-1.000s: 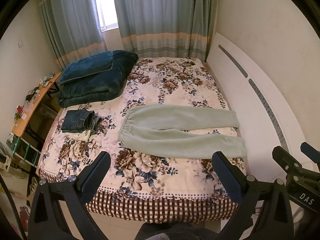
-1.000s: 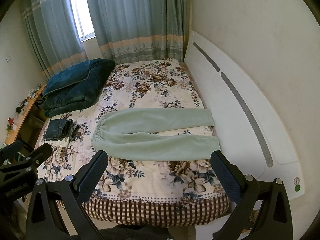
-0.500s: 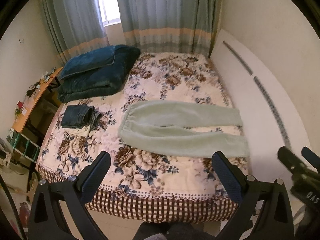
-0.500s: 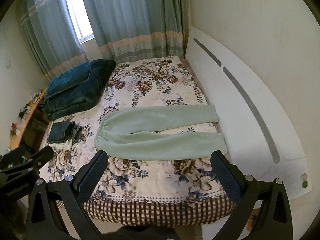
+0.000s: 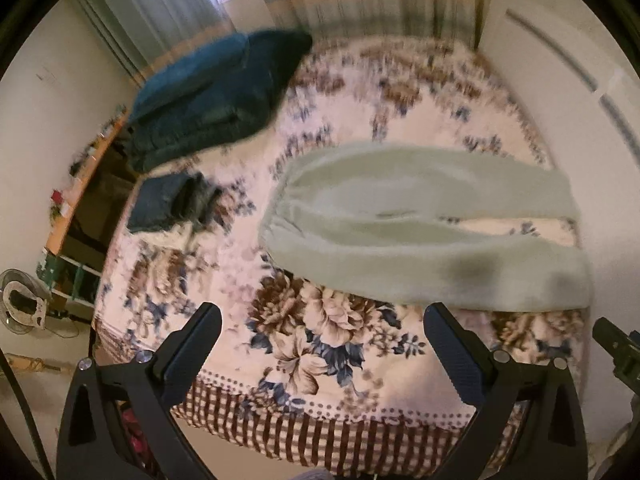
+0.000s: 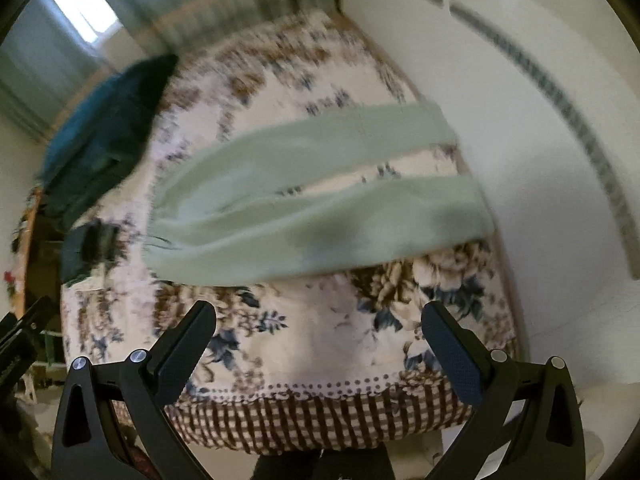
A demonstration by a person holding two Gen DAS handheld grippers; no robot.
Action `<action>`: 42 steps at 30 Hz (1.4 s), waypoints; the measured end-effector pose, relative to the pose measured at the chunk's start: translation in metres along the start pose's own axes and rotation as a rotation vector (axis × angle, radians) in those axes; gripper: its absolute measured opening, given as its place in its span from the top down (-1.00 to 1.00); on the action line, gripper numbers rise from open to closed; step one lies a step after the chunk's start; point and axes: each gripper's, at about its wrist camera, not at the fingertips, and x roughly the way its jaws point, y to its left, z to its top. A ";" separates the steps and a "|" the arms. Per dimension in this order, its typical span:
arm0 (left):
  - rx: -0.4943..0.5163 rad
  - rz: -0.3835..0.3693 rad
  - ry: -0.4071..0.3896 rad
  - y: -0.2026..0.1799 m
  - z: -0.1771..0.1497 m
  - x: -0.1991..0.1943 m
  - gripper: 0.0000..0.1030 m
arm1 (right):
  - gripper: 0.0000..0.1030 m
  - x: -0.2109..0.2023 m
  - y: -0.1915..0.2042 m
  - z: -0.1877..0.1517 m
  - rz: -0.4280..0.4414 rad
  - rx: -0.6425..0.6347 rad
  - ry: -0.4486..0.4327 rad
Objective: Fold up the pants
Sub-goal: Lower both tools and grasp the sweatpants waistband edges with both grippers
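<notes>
So I've got the pale green fleece sweatpants laid flat across the floral bedspread, waistband toward my left, both legs running out to the right near the white headboard panel, with a gap of bedspread showing between the legs

My left gripper is spread wide with nothing in it, hanging over the near edge of the bed, short of the fabric. Same for my right gripper: fully apart, empty, apart from the near leg

How I'd do this bit well, I reckon: bring both tongs down on the near long edge, left one at the waistband corner, right one at the near cuff. Pinch only that one leg's layers, not the bedspread under it, since plush cloth likes to come along. Then lift it evenly and lay it over the far leg so the edges line up

Other stuff: a folded pair of dark blue jeans sits to the left of the waistband, well apart, and a folded teal plush blanket is further back. Neither is in the way. Views are motion-blurred, so finer detail is hard to call
</notes>
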 end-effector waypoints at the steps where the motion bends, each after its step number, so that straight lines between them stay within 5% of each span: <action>1: -0.004 -0.004 0.023 -0.002 0.005 0.024 -1.00 | -1.00 0.028 -0.002 0.006 -0.009 0.017 0.024; 8: -0.081 -0.060 0.201 0.007 0.022 0.183 -1.00 | -1.00 0.193 -0.019 0.023 -0.094 0.132 0.141; 13: -0.276 -0.151 0.354 0.032 0.014 0.300 -0.99 | -1.00 0.307 -0.049 0.015 -0.084 0.308 0.235; 15: -0.367 -0.192 0.416 0.042 0.007 0.337 -0.89 | -1.00 0.343 -0.064 0.010 -0.058 0.412 0.263; 17: -0.459 -0.249 0.460 0.051 -0.001 0.369 -0.59 | -1.00 0.381 -0.083 0.004 -0.013 0.539 0.282; 20: -0.589 -0.308 0.494 0.069 -0.014 0.402 -0.51 | -1.00 0.420 -0.107 -0.005 0.035 0.695 0.274; 23: -0.682 -0.334 0.509 0.081 -0.020 0.423 -0.51 | -0.95 0.442 -0.129 -0.018 0.088 0.839 0.233; 25: -0.744 -0.360 0.507 0.086 -0.020 0.433 -0.50 | -0.72 0.456 -0.143 -0.027 0.142 0.933 0.186; 29: -0.828 -0.388 0.468 0.092 -0.011 0.440 -0.44 | 0.30 0.476 -0.146 -0.029 0.144 0.927 0.121; 30: -0.842 -0.386 0.453 0.092 -0.008 0.438 -0.34 | 0.52 0.475 -0.142 -0.027 0.128 0.894 0.115; 32: -0.858 -0.374 0.423 0.093 -0.005 0.425 0.37 | 0.69 0.466 -0.133 -0.025 0.121 0.820 0.067; 34: -0.836 -0.350 0.392 0.093 -0.005 0.405 0.60 | 0.70 0.449 -0.131 -0.027 0.123 0.800 0.033; 38: -0.809 -0.334 0.379 0.095 -0.017 0.370 0.54 | 0.65 0.452 -0.133 -0.036 0.140 0.799 0.113; 42: -0.902 -0.393 0.365 0.108 -0.027 0.365 0.42 | 0.10 0.462 -0.120 -0.024 0.177 0.795 0.175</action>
